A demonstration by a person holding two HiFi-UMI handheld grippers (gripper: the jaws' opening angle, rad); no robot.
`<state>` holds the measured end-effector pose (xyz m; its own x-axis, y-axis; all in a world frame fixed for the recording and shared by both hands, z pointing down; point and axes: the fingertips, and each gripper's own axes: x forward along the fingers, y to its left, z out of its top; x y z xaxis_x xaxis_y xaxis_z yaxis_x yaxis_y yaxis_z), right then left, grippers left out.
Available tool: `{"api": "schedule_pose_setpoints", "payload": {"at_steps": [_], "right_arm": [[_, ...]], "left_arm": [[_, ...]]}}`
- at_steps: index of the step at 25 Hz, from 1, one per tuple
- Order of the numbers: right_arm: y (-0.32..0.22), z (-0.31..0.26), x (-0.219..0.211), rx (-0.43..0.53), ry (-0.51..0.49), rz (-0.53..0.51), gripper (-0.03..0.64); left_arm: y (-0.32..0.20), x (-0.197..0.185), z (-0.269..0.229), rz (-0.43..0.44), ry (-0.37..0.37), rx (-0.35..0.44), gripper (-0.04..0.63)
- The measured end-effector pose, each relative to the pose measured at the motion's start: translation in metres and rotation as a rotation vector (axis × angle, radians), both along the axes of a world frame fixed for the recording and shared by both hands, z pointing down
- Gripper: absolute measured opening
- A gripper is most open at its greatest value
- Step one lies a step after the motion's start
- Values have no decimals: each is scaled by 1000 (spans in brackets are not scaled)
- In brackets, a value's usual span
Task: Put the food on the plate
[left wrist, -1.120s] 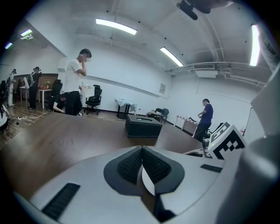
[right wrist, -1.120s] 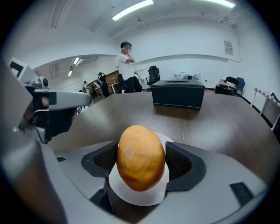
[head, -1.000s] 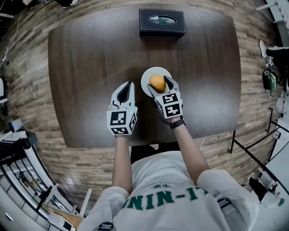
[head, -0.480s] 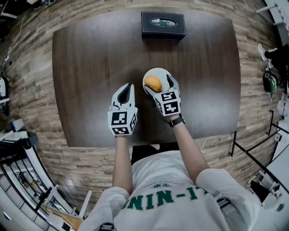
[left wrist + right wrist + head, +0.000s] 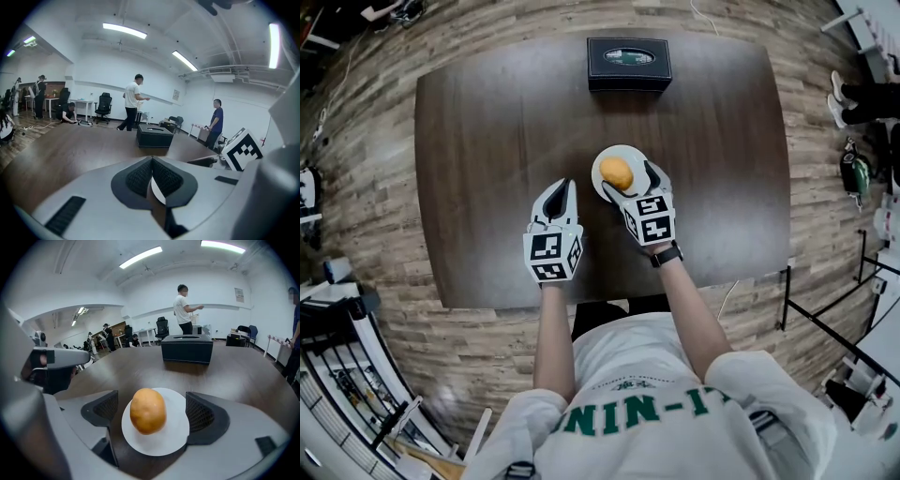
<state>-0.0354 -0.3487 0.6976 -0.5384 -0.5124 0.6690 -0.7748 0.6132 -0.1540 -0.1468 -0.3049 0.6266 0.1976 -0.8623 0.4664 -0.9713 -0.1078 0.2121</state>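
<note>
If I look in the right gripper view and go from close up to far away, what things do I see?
Orange food sitting on the white plate → black box → standing person in a white shirt.

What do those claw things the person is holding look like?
The left gripper and right gripper are light grey, each with two pointed jaws lined with dark meshed pads and a white cube of black square markers. The person wears a dark wristband and a white short-sleeved T-shirt with green letters.
</note>
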Motion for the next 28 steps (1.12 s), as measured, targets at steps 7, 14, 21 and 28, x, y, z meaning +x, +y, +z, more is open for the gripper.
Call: {"api": "schedule_pose_setpoints", "payload": {"at_steps": [7,14,21,28], "right_arm": [[5,-35,30,34,-33,52,357],[9,-88,47,87,-104,61,256],[15,-163,59,223,-144,71,191],[17,-243,75,361,-210,126,138]], "left_arm": [[3,5,-21,-16,10,33,14],[0,8,-66,1,-22,99,14],[2,18,-116,17,-16,161,14],[8,19,-176,25,-36,262,14]]}}
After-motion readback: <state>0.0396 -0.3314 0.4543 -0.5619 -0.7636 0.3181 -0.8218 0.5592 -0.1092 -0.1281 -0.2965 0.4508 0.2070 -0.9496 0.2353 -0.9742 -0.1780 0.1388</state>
